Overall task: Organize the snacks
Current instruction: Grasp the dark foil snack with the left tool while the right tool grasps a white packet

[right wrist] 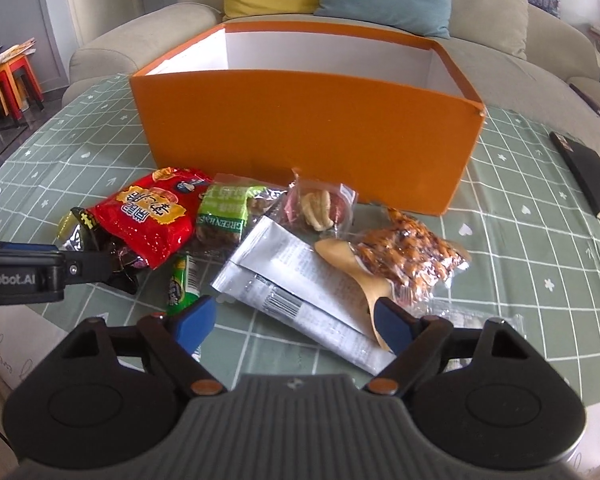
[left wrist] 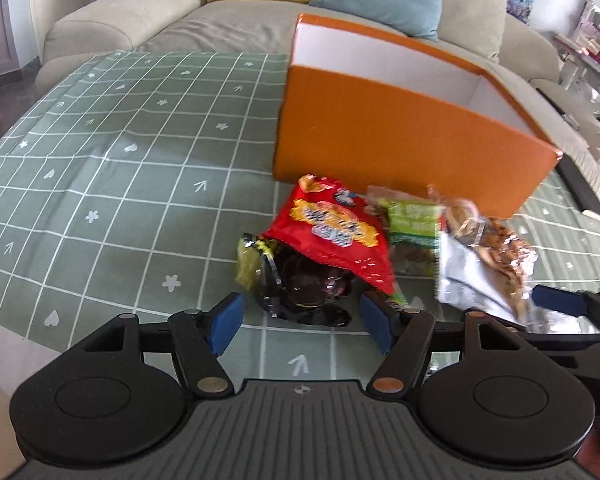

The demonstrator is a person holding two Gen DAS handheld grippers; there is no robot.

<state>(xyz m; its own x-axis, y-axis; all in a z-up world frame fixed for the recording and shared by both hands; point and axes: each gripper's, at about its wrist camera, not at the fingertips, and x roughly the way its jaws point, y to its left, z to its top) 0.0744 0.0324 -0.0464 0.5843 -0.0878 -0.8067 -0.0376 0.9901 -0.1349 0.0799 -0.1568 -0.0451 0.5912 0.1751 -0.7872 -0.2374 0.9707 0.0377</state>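
Orange box w/ white inside, red snack bag, green grid tablecloth.

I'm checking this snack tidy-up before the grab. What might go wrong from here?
1. The left gripper, open, straddles a dark packet lying under the red bag; lifting it may drag or flip that bag.
2. The right gripper, open over the silver sachets, could also catch the wooden scoop.

left wrist: low, near, faces orange box | right wrist: same, from farther right | shared: snack pile
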